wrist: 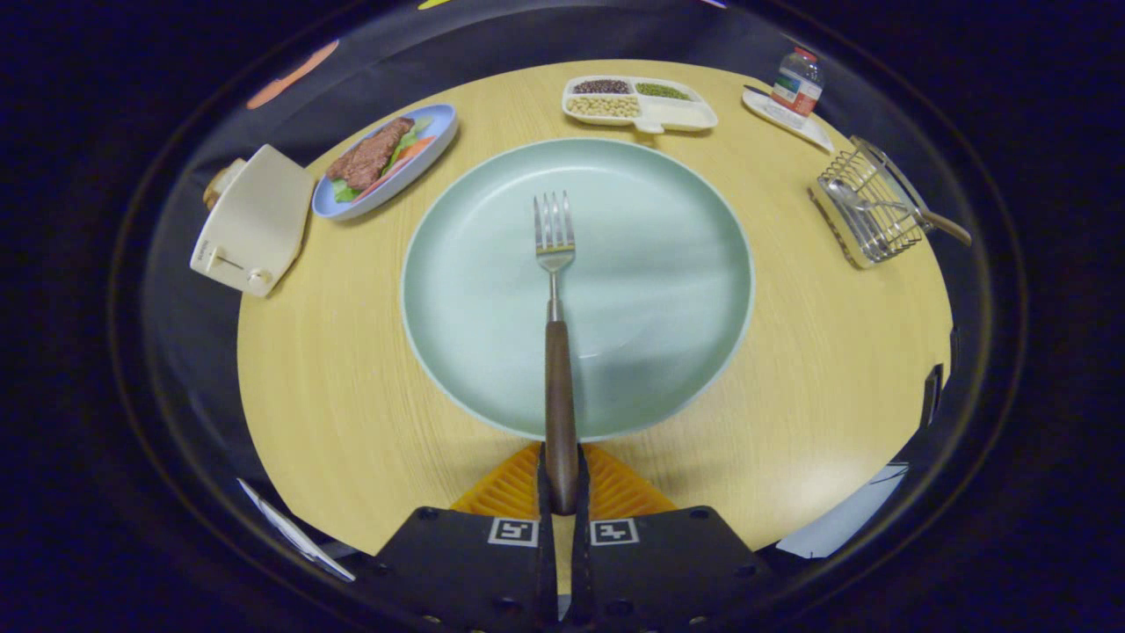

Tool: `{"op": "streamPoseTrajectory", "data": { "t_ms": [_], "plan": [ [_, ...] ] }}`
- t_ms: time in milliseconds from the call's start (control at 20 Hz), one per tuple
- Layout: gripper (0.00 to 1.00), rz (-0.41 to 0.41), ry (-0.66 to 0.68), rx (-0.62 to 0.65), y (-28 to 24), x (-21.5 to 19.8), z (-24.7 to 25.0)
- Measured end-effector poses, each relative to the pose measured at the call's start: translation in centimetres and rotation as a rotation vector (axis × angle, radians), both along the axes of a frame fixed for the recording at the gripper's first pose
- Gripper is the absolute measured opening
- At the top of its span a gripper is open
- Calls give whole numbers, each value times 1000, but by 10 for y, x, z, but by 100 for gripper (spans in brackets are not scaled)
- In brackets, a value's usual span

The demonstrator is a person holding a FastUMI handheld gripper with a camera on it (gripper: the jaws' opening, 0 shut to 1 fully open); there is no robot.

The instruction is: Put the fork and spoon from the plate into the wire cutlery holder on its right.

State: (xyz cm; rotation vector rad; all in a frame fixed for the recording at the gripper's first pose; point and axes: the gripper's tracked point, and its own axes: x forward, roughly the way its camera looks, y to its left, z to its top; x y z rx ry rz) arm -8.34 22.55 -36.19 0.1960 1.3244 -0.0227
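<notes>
My gripper (561, 479) is shut on the fork (557, 352), both fingers pressing its brown wooden handle near the end. The fork points straight ahead, its steel tines over the middle of the pale green plate (457, 290). To the right of the plate stands the wire cutlery holder (866, 211), with the spoon (914, 211) in it, its wooden handle sticking out to the right.
A round wooden table (334, 396) carries a cream toaster (253, 220) at the left, a blue plate of steak and vegetables (387, 158), a white divided dish of beans (637, 101) beyond the green plate, and a small bottle (796, 83) on a white dish.
</notes>
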Motion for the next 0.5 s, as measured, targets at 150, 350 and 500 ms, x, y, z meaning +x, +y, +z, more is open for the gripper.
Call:
{"op": "streamPoseTrajectory", "data": {
  "t_ms": [150,350,500],
  "plan": [
    [1,44,-12,4,-2,-6,8],
    [1,73,-60,6,-11,-5,22],
    [1,88,-101,21,-20,-3,36]
  ]
}}
